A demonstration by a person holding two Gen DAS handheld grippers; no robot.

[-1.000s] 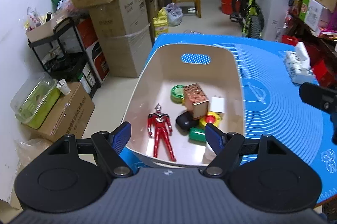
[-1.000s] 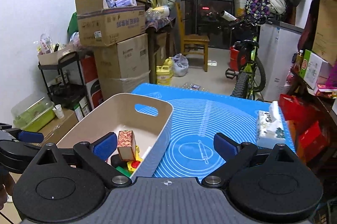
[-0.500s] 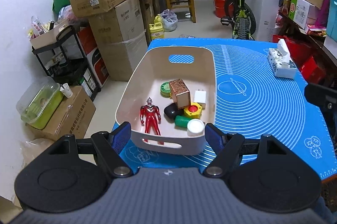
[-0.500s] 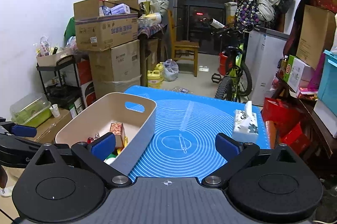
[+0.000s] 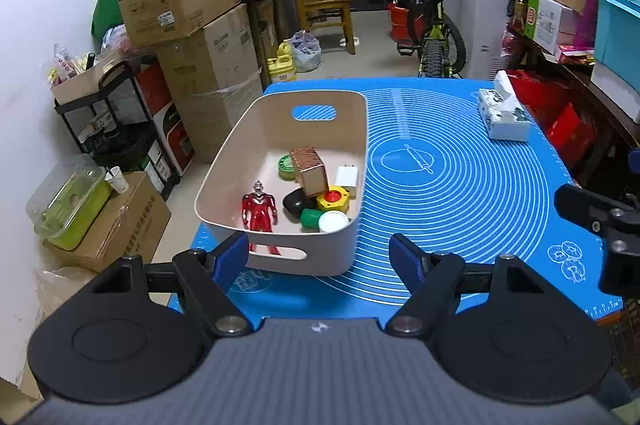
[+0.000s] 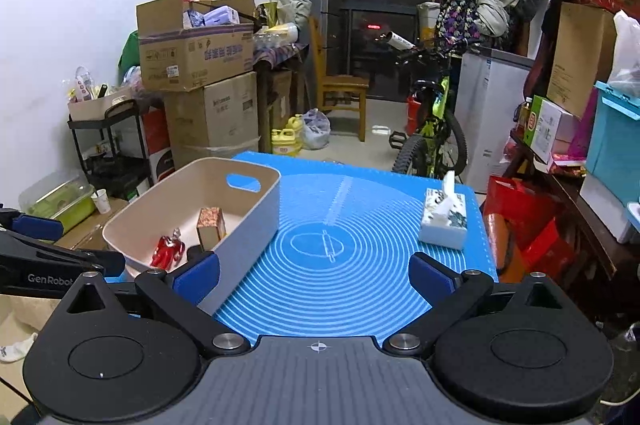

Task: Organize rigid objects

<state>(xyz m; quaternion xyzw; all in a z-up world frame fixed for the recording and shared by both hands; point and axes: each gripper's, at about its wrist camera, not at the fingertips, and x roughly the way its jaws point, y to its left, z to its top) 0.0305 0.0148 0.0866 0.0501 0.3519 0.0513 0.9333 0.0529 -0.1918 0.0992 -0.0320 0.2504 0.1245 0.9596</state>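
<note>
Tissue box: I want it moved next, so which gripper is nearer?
Right gripper, with the tissue box ahead-right of it; the left gripper sits by the bin.

A smooth, matt plastic bin (image 5: pixel 356 129) in beige is seen at the left edge of the blue mat (image 5: pixel 460 193), whose surface looks rubbery and faintly sheened. Inside it, a glossy red plastic figure (image 5: pixel 260 211) and a rough-faced cardboard box (image 5: pixel 310 171) are shown; the tissue pack (image 5: pixel 504 113) is wrapped in printed film.
</note>
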